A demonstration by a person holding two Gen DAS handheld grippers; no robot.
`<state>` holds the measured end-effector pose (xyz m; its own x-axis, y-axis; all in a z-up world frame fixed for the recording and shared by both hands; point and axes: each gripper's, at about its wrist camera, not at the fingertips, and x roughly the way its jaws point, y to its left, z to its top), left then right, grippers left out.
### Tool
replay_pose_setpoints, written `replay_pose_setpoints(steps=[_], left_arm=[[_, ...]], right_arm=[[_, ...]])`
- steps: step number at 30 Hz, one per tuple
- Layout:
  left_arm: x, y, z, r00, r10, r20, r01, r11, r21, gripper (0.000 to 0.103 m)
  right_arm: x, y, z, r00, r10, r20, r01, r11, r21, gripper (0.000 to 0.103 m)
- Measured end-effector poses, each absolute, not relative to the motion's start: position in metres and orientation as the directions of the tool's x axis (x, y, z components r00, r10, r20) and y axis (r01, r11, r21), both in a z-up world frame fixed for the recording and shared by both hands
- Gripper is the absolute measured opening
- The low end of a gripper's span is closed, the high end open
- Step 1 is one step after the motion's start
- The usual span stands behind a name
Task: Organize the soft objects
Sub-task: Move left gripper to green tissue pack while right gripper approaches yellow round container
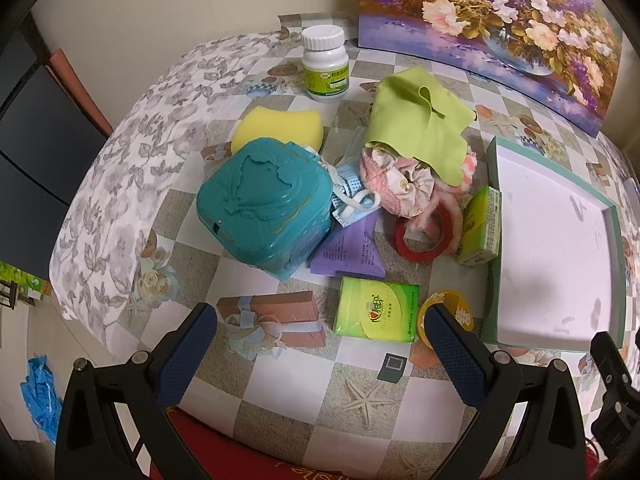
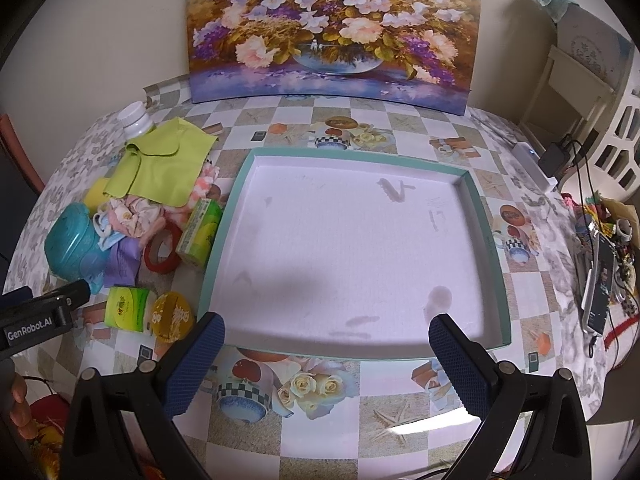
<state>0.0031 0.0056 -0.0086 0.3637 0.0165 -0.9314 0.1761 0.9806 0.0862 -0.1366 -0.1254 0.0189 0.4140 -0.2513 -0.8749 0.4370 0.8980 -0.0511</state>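
Your left gripper (image 1: pixel 320 320) holds its fingers wide and empty above a green tissue pack (image 1: pixel 376 312) on the desk (image 1: pixel 280 380); your right gripper (image 2: pixel 326 330) is equally wide over the near rim of the shallow teal tray (image 2: pixel 486 232), which holds nothing. Only the left view shows the yellow sponge (image 1: pixel 276 128) clearly, behind the teal lidded box (image 1: pixel 264 208). The green cloth (image 1: pixel 416 120) drapes a pink fabric bundle (image 1: pixel 400 184) beside the tray.
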Motion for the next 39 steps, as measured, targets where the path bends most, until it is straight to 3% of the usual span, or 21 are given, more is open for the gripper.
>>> replay_pose_setpoints(steps=[6,26,29,31,33,34,39], left_arm=[[0.014,0.011,-0.023,0.3,0.014,-0.954,0.116,0.992,0.051,0.103],[0.018,-0.034,-0.066,0.161,0.073,-0.984,0.254,0.961,0.113,0.102],[0.017,-0.038,-0.067,0.16,0.071,-0.985,0.267,0.957,0.112,0.092],[0.019,-0.039,-0.069,0.144,0.062,-0.988,0.27,0.958,0.1,0.079],[0.019,-0.038,-0.07,0.126,0.041,-0.991,0.271,0.96,0.074,0.075],[0.019,-0.038,-0.07,0.123,0.031,-0.992,0.27,0.961,0.063,0.065],[0.021,-0.032,-0.069,0.119,-0.001,-0.993,0.266,0.963,0.031,0.064]], right_arm=[[-0.12,-0.12,0.008,0.392,-0.143,-0.909,0.379,0.925,0.018,0.103],[-0.11,-0.104,-0.007,0.313,-0.168,-0.935,0.33,0.942,-0.059,0.103],[-0.11,-0.104,-0.007,0.312,-0.169,-0.935,0.331,0.942,-0.06,0.103],[-0.109,-0.104,-0.007,0.312,-0.169,-0.935,0.331,0.942,-0.06,0.103],[-0.11,-0.103,-0.007,0.313,-0.169,-0.935,0.33,0.942,-0.06,0.103],[-0.11,-0.103,-0.007,0.313,-0.168,-0.935,0.329,0.942,-0.059,0.103],[-0.11,-0.103,-0.007,0.315,-0.169,-0.934,0.329,0.942,-0.059,0.103]])
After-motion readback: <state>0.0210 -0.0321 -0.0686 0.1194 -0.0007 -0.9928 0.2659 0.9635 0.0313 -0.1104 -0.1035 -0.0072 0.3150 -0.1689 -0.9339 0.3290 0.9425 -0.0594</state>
